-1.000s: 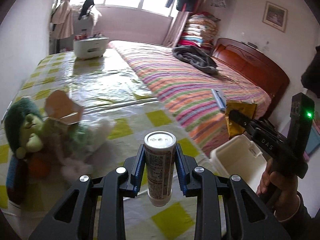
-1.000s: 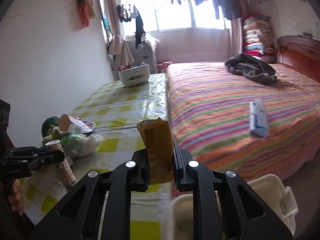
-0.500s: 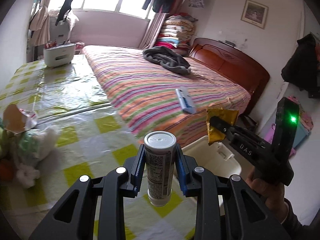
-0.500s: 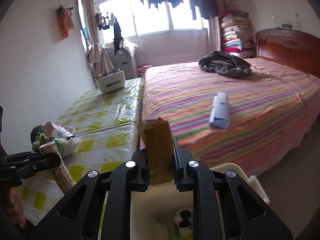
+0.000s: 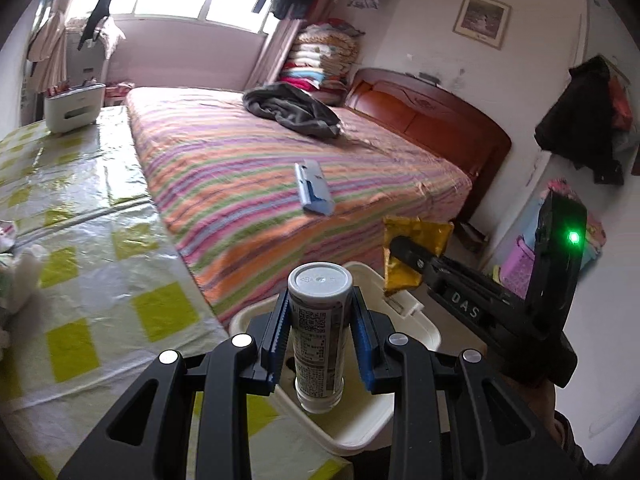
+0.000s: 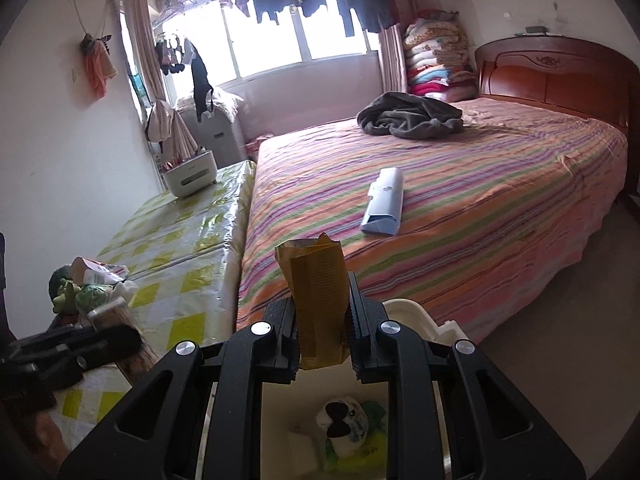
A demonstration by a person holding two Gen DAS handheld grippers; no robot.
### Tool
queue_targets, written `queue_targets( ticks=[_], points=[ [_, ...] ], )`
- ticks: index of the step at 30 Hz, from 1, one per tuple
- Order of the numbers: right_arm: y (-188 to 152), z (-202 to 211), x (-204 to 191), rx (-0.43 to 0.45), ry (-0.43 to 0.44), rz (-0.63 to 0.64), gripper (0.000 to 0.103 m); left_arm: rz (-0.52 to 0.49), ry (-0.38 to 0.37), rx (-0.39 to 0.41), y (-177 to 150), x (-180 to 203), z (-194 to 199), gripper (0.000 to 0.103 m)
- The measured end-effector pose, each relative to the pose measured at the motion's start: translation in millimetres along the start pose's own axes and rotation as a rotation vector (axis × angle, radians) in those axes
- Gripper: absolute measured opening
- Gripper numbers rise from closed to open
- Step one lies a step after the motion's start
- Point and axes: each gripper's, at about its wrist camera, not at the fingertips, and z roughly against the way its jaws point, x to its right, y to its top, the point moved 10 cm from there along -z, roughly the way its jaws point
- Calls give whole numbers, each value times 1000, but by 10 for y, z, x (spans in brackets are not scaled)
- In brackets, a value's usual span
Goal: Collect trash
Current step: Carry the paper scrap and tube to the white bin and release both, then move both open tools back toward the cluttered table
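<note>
My left gripper [image 5: 320, 332] is shut on an upright white can [image 5: 318, 336] with a printed label and holds it over the rim of a cream plastic trash bin [image 5: 372, 432] beside the bed. My right gripper [image 6: 322, 320] is shut on a crumpled gold-brown wrapper [image 6: 318, 296] above the same bin [image 6: 404, 308]. The bin holds a round black-and-white item [image 6: 342, 426] and some paper scraps. The wrapper [image 5: 412, 256] and right gripper also show in the left wrist view. The left gripper and can show blurred in the right wrist view [image 6: 108, 320].
A table with a yellow-checked plastic cover [image 5: 80, 208] is on the left, with a green plush toy and packaging [image 6: 88, 284] and a white box [image 6: 192, 174]. The striped bed [image 6: 460, 208] carries a blue-white box [image 6: 384, 202] and a grey garment [image 6: 408, 120].
Both grippers have swung right from the table toward the bin, each still holding its item. The bin's inside has come into the right wrist view.
</note>
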Motion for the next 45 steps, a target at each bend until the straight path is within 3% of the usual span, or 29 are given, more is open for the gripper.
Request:
queue_targets(
  ticks=[3, 5, 6, 10, 25, 32, 45],
  points=[
    [-13, -9, 49, -3, -10, -15, 25, 5, 3, 7, -24, 48, -51, 30],
    [-17, -20, 81, -5, -12, -32, 41, 0, 3, 10, -25, 50, -70, 51],
    [-11, -6, 97, -2, -12, -39, 50, -4, 32, 23, -10, 30, -54, 73],
    [22, 37, 115, 21, -22, -43, 61, -13, 69, 100, 93, -12, 84, 83],
    [44, -57, -143, 20, 31, -38, 63, 48, 93, 91, 147, -299, 247, 84],
    [56, -166, -562, 13, 97, -3, 66, 59, 176, 107, 151, -586, 398, 84],
    [-60, -425, -1458, -31, 241, 57, 67, 153, 361, 160, 159, -1506, 1000, 84]
  ],
)
